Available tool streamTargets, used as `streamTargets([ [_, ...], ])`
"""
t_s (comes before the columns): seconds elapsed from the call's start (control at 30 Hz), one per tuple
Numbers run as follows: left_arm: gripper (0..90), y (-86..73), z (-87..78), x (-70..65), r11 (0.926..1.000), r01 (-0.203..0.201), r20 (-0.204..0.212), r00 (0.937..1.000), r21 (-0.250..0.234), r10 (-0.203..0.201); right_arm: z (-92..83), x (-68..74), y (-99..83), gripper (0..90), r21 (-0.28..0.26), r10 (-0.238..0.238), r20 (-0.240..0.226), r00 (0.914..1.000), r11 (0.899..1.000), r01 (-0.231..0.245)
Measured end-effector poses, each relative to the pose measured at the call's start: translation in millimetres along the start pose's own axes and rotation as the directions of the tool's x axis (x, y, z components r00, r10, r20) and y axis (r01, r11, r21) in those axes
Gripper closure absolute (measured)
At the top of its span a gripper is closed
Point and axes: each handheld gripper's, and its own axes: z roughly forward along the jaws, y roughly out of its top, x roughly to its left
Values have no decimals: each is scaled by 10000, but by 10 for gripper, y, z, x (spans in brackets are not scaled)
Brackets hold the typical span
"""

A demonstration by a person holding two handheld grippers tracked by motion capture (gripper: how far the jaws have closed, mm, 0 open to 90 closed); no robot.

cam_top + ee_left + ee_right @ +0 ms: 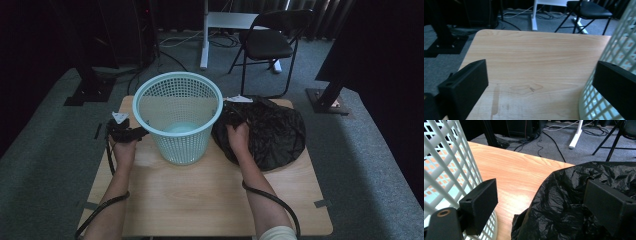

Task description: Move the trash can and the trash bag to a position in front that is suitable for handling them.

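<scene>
Black bag [574, 202] under our gaping right hand-held gripper [544, 202], basket [178, 117] beside our gaping left hand-held gripper [539, 85], bag's far edge cropped.

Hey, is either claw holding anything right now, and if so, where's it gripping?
Nothing is held. The left claw is open over bare table beside the basket. The right claw is open around the near edge of the black bag, not closed on it.

basket [614, 62] cut off, bag [574, 202] cropped
</scene>
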Motion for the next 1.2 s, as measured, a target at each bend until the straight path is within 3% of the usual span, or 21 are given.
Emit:
streamTargets([
  [0.3,11,-77,-122,-60,10000,-81,384,9992,-55,83,-154,17,-54,115,-83,-488,-48,9988,9988,488],
  [0.4,11,-106,-158,-74,10000,-9,507,9987,-30,10,-224,23,-112,115,-163,-449,-243,9987,9989,445],
  [0.57,11,-132,-219,-97,10000,-50,503,9987,85,46,-300,45,-157,115,-182,-487,-220,9986,9987,483],
  [0.7,11,-164,-274,-111,9999,-40,610,9981,112,33,-406,83,-200,115,-186,-791,-235,9966,9967,787],
  [1.07,11,-264,-484,-177,9989,-347,1021,9943,325,312,-656,152,-374,115,-250,-746,-475,9961,9970,735],
  [1.2,11,-306,-563,-220,9984,-470,1249,9912,303,429,-756,185,-424,115,-197,-754,-367,9965,9970,747],
])
